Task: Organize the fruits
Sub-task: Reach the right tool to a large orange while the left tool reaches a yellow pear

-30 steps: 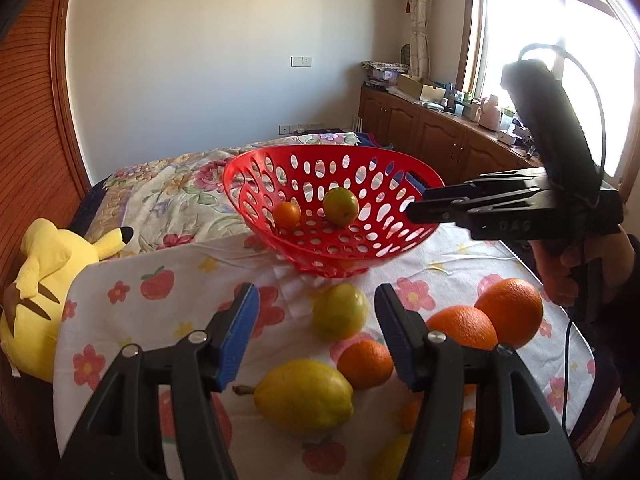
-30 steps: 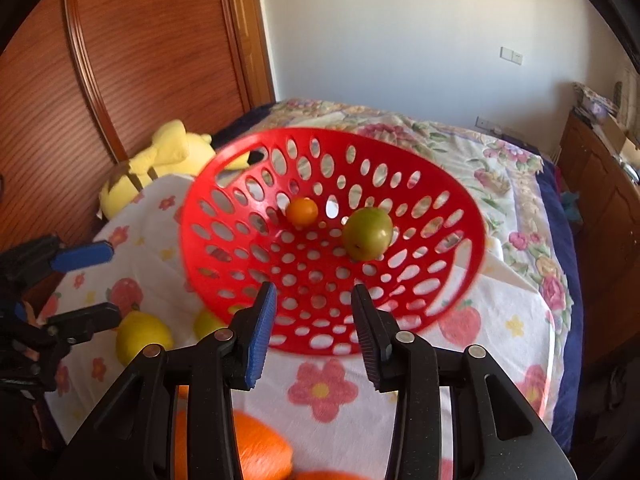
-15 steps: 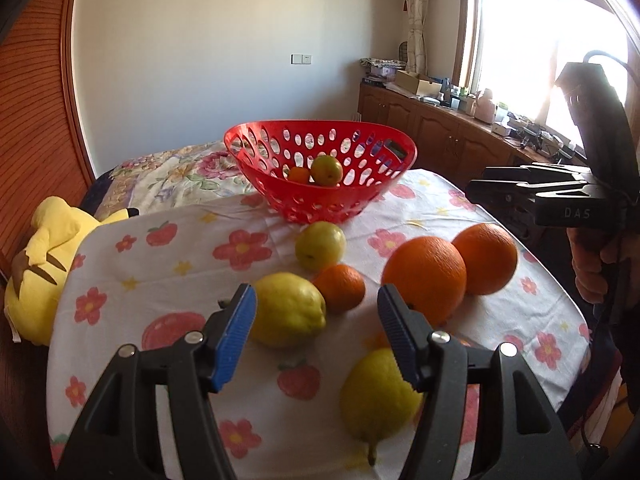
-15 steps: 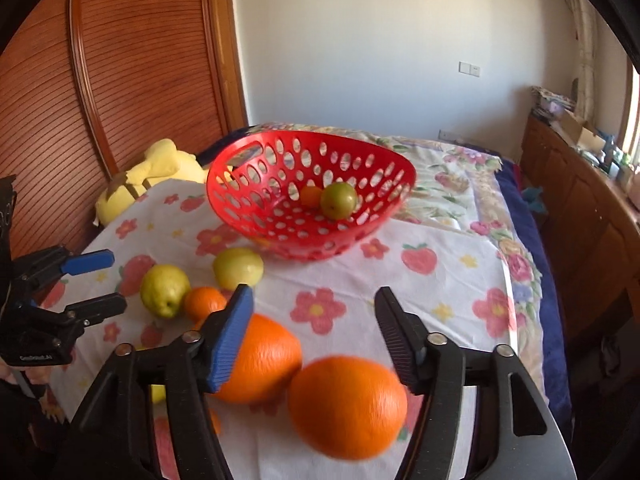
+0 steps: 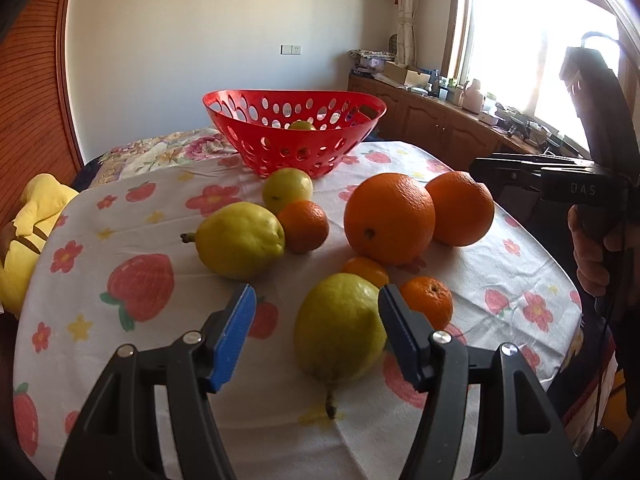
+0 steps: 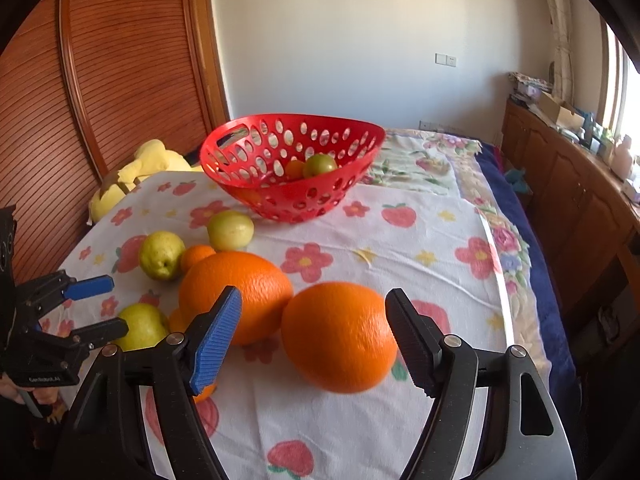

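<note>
A red perforated basket point(image 5: 294, 132) point(image 6: 290, 168) stands at the table's far side with a green fruit point(image 6: 319, 165) and a small orange fruit point(image 6: 294, 169) inside. My left gripper point(image 5: 316, 328) is open, its jaws either side of a yellow-green pear point(image 5: 340, 328) lying on the cloth. My right gripper point(image 6: 314, 334) is open around a large orange point(image 6: 338, 336). A second large orange point(image 6: 236, 294) lies beside it. Another pear point(image 5: 240, 240), a lime-yellow fruit point(image 5: 287, 189) and small tangerines point(image 5: 304, 225) point(image 5: 427, 301) lie between.
The table has a white cloth with flower and strawberry prints point(image 6: 400, 240). A yellow plush toy point(image 5: 28, 232) sits off the left edge. A bed with a floral cover point(image 6: 420, 160) lies behind, wooden cabinets point(image 5: 440, 128) to the right.
Both grippers have pulled back from the basket and dropped toward the near fruits. The left now straddles the near pear, the right straddles the large orange.
</note>
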Motion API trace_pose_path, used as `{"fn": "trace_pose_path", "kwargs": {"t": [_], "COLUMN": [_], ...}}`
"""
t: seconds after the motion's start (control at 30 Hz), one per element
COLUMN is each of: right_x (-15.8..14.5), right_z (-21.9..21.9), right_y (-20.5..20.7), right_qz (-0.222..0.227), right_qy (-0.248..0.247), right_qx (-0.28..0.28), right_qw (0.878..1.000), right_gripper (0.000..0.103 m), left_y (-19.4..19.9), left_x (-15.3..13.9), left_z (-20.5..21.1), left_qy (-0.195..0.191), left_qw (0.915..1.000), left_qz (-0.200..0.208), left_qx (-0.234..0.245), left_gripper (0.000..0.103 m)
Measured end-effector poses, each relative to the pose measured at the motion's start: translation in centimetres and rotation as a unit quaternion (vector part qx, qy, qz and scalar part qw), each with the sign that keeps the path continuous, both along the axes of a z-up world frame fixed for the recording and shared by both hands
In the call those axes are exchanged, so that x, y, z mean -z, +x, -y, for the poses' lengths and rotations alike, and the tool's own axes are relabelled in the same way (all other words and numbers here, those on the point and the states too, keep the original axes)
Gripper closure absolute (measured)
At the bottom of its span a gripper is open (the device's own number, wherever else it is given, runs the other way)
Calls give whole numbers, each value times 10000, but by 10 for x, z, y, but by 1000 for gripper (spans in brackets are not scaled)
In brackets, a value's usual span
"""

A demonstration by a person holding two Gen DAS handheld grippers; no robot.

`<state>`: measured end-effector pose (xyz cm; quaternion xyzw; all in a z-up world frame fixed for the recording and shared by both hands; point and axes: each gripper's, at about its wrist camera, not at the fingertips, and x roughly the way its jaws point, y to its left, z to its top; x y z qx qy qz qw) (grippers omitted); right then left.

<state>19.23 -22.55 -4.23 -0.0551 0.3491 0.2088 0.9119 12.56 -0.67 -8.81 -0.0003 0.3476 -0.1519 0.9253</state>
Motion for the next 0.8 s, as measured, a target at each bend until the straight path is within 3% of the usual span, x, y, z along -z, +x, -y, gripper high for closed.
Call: {"fn": "trace_pose_path", "kwargs": {"t": [0.8], "right_x": [45], "right_z": [6], "right_y": [14], "right_qz": [-271], "right_qy": [-105], "right_qx": [323], "right_qw": [9991], "right_gripper": [17], "left_y": [-1], "left_x": [24], "left_z": [13], "left_qy": [111], "left_qw": [9999], "left_qz": [-31], "left_qx": [14], "left_gripper": [35]}}
